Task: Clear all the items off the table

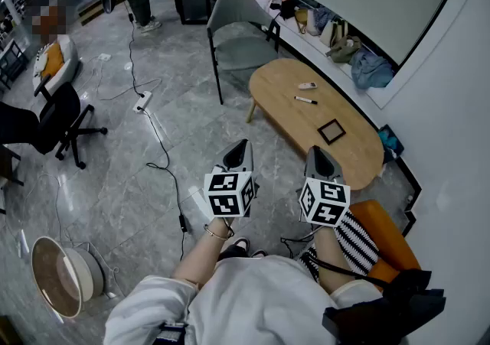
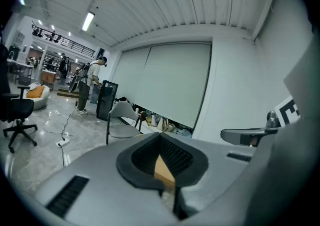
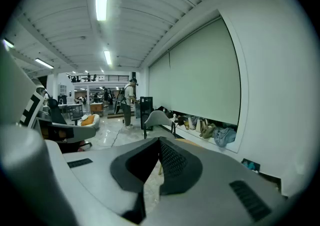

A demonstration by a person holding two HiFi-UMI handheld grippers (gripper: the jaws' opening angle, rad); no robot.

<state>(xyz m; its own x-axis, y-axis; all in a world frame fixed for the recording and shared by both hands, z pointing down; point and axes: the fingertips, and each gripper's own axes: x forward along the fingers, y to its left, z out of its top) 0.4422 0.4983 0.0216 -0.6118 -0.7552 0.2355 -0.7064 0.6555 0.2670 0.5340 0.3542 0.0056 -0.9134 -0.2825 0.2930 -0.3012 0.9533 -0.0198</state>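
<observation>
Nothing is cleared yet. On the wooden table (image 1: pixel 360 154) a pen (image 1: pixel 305 99), a small white block (image 1: pixel 307 86) and a black square frame (image 1: pixel 331 131) are seen lying, so all three are left to be removed. The left gripper (image 1: pixel 243 143) and right gripper (image 1: pixel 315 151) are held short of the table, jaws pressed together on nothing. The items are shown by the head view alone. In the gripper views the closed jaws are confirmed, and only a tan sliver of the table is glimpsed.

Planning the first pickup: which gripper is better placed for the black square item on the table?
Right, probably: the right gripper sits beside the table, nearest the black square item; the left gripper hangs over floor, farther.
</observation>
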